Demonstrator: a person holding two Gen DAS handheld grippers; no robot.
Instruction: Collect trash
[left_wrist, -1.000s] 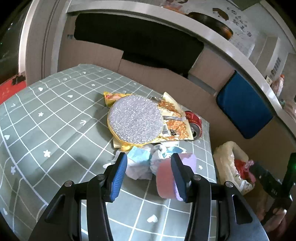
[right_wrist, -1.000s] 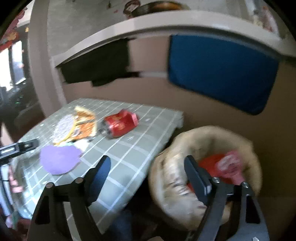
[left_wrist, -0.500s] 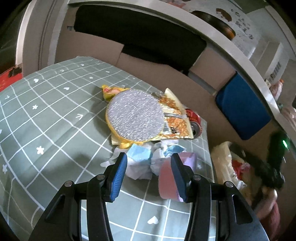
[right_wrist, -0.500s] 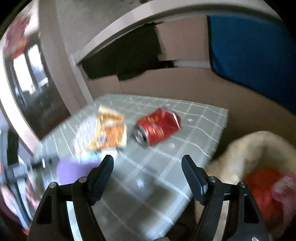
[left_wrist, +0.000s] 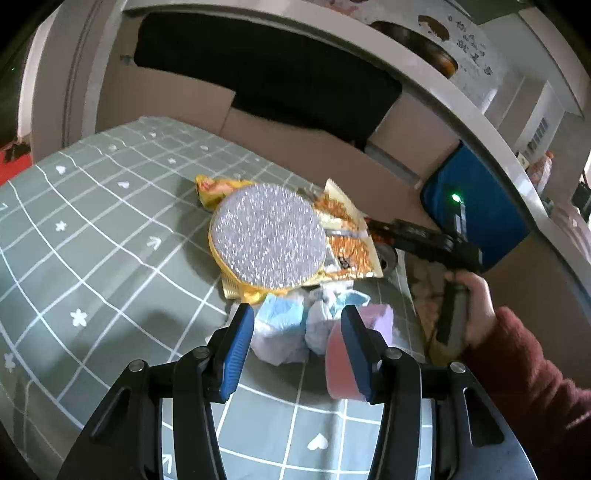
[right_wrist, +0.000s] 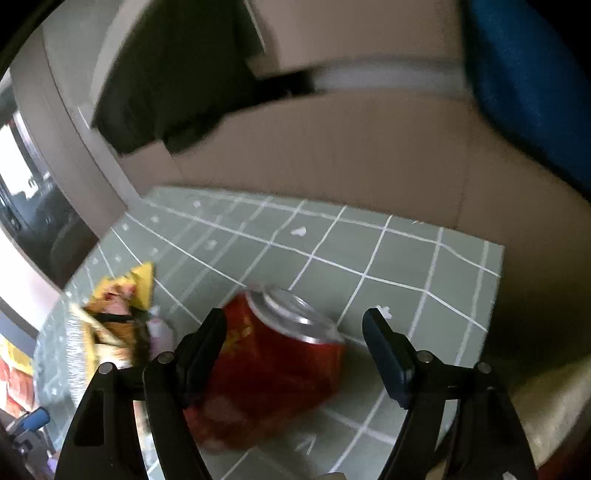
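Right hand-held gripper (right_wrist: 293, 354) — fingers spread wide, nothing clamped. Red can (right_wrist: 269, 365) lies on its side on the tabletop (right_wrist: 406, 258), between and just below the fingers, silver top pointing away. Left hand-held gripper (left_wrist: 297, 345) open, empty, hovering over crumpled tissues (left_wrist: 291, 332) — right is nearer the can.

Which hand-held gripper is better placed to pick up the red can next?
Right. The right hand-held gripper is open with the red can lying between its fingers; the left hand-held gripper faces the crumpled tissues.
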